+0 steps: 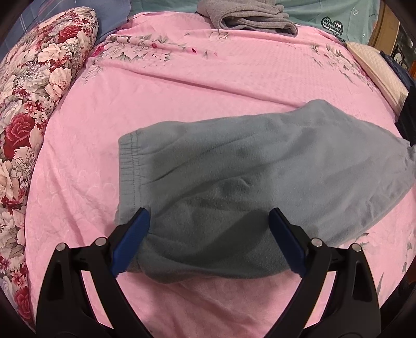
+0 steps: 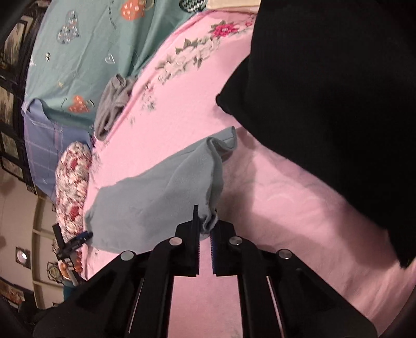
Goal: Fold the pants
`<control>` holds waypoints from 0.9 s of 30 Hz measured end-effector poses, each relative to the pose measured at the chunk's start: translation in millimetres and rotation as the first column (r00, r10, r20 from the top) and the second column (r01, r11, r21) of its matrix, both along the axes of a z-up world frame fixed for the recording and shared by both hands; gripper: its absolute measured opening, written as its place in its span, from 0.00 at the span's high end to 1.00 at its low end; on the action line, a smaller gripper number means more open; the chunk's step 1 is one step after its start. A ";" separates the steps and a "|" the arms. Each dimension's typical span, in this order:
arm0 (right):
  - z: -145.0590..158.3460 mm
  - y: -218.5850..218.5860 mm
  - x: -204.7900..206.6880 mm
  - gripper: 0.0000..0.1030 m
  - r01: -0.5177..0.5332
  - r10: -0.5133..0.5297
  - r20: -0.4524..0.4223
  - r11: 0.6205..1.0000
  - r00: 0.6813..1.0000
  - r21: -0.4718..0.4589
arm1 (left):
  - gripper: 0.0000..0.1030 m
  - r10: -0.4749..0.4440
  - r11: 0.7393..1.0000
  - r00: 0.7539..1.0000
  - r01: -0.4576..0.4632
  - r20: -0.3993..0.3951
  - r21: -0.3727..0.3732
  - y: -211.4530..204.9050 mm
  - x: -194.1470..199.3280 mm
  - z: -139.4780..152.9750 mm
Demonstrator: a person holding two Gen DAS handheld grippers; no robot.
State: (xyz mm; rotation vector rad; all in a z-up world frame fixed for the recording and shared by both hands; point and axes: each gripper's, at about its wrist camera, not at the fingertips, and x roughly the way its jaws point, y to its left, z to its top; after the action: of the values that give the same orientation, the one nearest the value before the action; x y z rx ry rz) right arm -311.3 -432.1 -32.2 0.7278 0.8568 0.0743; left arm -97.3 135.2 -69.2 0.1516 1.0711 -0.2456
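Note:
Grey-blue fleece pants (image 1: 260,161) lie flat on the pink floral bedsheet (image 1: 182,78), waistband to the left. My left gripper (image 1: 209,218) hovers open over the near waistband corner. Its blue pads (image 1: 137,234) stand wide apart on either side of the cloth and do not press it. In the right wrist view the pants (image 2: 156,197) stretch away to the left. My right gripper (image 2: 206,221) is shut on a bunched edge of the pants near the end, and the cloth puckers up between its fingertips.
A red-and-white floral pillow (image 1: 33,104) borders the bed's left side. A folded grey garment (image 1: 249,18) lies at the far edge by a teal heart-print sheet (image 1: 325,15). A beige pillow (image 1: 377,70) sits at the right. A large black cloth (image 2: 338,91) fills the right wrist view's upper right.

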 end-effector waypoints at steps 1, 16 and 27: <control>4.8 1.4 -5.3 0.94 0.021 -0.021 0.036 1.000 0.999 0.012 | 0.09 -0.002 1.000 1.000 0.002 0.003 -0.020 1.7 -0.3 2.1; 94.8 160.9 80.8 0.94 -0.220 0.242 0.149 0.964 0.959 -0.150 | 0.09 -0.020 0.971 0.980 0.066 0.200 -0.229 49.0 -52.7 48.0; 0.0 340.0 137.0 0.83 -0.642 0.601 -0.228 0.710 0.766 -0.289 | 0.09 0.075 0.948 0.986 -0.023 0.150 -0.319 91.2 -55.0 29.9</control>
State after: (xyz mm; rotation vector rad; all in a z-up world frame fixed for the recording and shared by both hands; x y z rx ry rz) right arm -174.4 -92.1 -32.2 0.0714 1.1699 0.4814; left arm -152.2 226.4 -39.3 -0.1421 0.8612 -0.3507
